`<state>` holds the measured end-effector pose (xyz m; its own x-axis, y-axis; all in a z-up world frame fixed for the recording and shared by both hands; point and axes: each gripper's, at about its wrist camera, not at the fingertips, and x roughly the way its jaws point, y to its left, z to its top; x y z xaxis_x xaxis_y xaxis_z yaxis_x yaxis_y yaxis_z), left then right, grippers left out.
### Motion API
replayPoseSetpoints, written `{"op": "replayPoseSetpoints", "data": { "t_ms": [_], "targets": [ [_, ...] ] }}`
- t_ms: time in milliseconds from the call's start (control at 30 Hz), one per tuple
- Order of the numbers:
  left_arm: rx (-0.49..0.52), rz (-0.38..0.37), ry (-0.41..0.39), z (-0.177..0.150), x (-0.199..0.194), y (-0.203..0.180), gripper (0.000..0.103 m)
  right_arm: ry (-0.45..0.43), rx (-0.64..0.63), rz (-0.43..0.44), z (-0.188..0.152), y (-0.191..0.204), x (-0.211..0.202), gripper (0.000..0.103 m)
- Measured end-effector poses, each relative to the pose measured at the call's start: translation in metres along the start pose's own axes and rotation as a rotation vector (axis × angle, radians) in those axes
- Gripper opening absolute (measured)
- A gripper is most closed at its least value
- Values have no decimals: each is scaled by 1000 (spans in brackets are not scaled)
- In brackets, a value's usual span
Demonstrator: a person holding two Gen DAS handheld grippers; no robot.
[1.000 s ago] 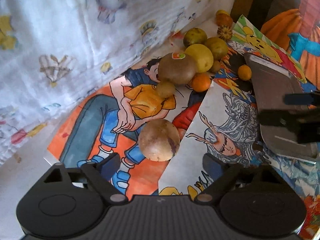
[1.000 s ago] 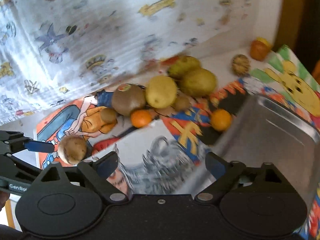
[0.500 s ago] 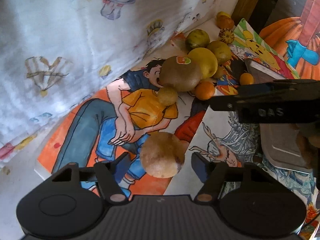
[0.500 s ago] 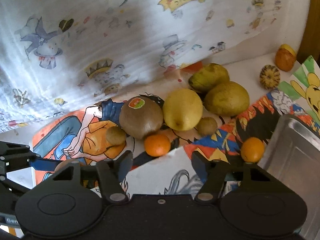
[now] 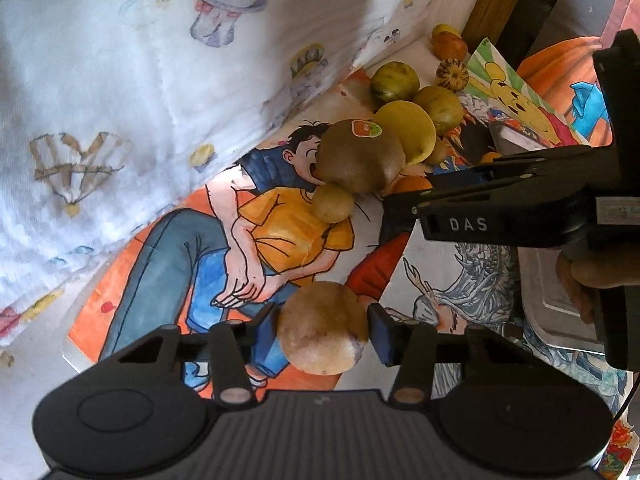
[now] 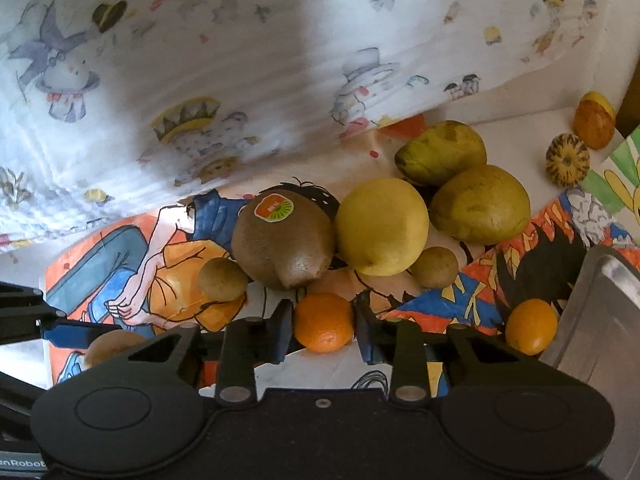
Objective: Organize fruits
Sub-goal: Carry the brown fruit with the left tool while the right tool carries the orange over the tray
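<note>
Orange against black pads: the right gripper (image 6: 323, 327) has clenched on a small mandarin (image 6: 323, 322), with both pads touching its sides where it rests on the cartoon posters (image 6: 472, 300), just in front of the stickered kiwi (image 6: 282, 242) and the yellow lemon (image 6: 380, 226). Over on the near side, the left gripper (image 5: 322, 326) is closing on a round tan fruit (image 5: 322, 328). One pad looks to touch it, while a sliver of gap seems to remain on the other side, so I would not call that grip finished.

To do this well, I'd let the left jaws finish closing squarely across the widest part of the ball before lifting, since a round skin can squirt out of an off-centre pinch. The mandarin should come straight up, clear of the kiwi and the little brown fruit (image 6: 222, 280) beside it, so the pile is not nudged. The metal tray (image 6: 600, 320) at the right edge seems the likely destination.

Compared with a second ago, both pairs of jaws have narrowed from wide open. The right gripper has slid in towards the fruit pile and lower, and the mandarin, then out ahead of it, now sits between its pads. The tan fruit, which lay ahead of the left fingers, is now between them.
</note>
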<state>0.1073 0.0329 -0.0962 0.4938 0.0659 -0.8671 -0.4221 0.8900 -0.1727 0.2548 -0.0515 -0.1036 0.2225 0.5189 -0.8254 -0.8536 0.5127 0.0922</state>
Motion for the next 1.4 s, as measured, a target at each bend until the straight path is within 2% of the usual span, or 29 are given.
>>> {"op": "replayPoseSetpoints", "data": {
  "t_ms": [233, 500, 633, 1067, 1200, 1400],
  "targets": [
    [-19, -4, 18, 2, 1, 1, 50, -14, 59, 10, -7, -4, -14, 34],
    [-8, -22, 42, 10, 3, -7, 49, -81, 259, -5, -27, -21, -55, 34],
    [35, -56, 39, 16, 2, -23, 49, -123, 373, -59, -45, -36, -83, 34],
    [219, -209, 2, 52, 8, -104, 49, -196, 581, -299, -105, -109, -145, 34],
    [262, -246, -16, 68, 17, -130, 49, -206, 612, -342, -112, -134, -151, 34],
    [314, -281, -42, 97, 39, -166, 49, -216, 581, -385, -100, -165, -145, 34]
  ]
}}
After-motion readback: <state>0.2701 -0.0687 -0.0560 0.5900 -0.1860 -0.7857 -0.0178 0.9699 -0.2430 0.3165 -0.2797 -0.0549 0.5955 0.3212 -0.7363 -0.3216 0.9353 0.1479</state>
